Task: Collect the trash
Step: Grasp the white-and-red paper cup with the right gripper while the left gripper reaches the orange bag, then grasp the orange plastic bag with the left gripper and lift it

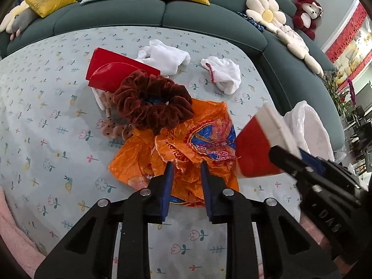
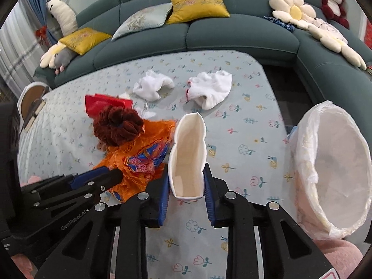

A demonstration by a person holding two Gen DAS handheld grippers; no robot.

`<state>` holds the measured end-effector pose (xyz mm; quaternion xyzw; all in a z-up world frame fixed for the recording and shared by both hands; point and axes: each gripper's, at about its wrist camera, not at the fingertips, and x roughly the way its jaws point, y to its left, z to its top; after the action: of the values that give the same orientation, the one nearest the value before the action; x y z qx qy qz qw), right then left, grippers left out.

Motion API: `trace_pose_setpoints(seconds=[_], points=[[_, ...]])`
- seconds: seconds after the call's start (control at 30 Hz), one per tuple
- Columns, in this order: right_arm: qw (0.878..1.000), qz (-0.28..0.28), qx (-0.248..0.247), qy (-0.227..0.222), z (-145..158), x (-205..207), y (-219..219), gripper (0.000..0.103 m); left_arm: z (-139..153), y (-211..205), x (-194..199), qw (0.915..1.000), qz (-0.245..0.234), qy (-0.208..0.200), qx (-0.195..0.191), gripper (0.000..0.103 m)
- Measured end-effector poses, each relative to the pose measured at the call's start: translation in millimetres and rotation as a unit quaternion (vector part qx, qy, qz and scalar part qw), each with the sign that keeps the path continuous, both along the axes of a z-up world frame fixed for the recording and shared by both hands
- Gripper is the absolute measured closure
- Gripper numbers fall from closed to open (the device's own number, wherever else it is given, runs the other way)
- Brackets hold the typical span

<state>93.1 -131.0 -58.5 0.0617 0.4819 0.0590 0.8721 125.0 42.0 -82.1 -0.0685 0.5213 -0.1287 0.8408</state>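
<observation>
We see a floral tabletop (image 2: 244, 107) with a lined bin (image 2: 334, 169) at its right edge. Our left gripper (image 1: 186, 169) has its fingers clenched on the orange wrapper (image 1: 186, 144), seemingly gripping it, near centre. Our right gripper (image 2: 186, 179) squeezes 1 open red-and-white carton (image 2: 188, 153).

The left gripper (image 1: 186, 169) pinches a crumpled orange plastic wrapper (image 1: 186, 144) near the table's (image 1: 46, 116) front edge. A dark red scrunchie (image 1: 153, 102) lies on the wrapper's far end. Toward the right edge, the right gripper (image 1: 286, 155) holds a red-and-white carton (image 1: 258, 148).
</observation>
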Motion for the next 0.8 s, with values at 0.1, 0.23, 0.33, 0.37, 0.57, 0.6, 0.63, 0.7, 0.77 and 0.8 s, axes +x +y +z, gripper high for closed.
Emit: trace_pose_setpoints(seconds=[0.1,0.23,0.33,0.37,0.57,0.6,0.63,0.7,0.77,0.8], points=[[1.0,-0.013,0.0,-0.012,10,-5,-9,0.078,5,-2,-4,1.0,-0.003,-0.005,-0.002,0.08],[0.999,-0.025,-0.004,-0.021,19,-13,-19,0.078,8,-5,-5,1.0,0.003,0.0,-0.003,0.064],[0.999,-0.031,-0.002,-0.023,21,-19,-26,0.078,5,-8,-3,0.9998,0.016,0.005,0.007,0.044],[0.999,-0.032,-0.002,-0.023,22,-20,-27,0.078,2,-9,0,0.9998,0.018,0.007,0.011,0.044],[0.999,-0.047,0.003,-0.019,19,-28,-39,0.078,-15,-18,17,0.9992,0.016,0.036,0.003,0.074],[0.999,-0.048,0.004,-0.017,18,-28,-39,0.078,-17,-20,19,0.9991,0.012,0.041,0.0,0.078],[0.999,-0.05,0.005,-0.016,18,-28,-40,0.078,-18,-22,20,0.9991,0.011,0.04,0.001,0.082],[0.999,-0.052,0.005,-0.014,16,-28,-42,0.078,-18,-26,20,0.9993,0.005,0.036,0.005,0.095],[0.998,-0.055,0.008,-0.013,16,-29,-43,0.078,-16,-27,19,0.9994,0.004,0.033,0.006,0.096],[0.998,-0.056,0.01,-0.013,16,-30,-44,0.078,-15,-27,18,0.9996,0.002,0.029,0.005,0.097]])
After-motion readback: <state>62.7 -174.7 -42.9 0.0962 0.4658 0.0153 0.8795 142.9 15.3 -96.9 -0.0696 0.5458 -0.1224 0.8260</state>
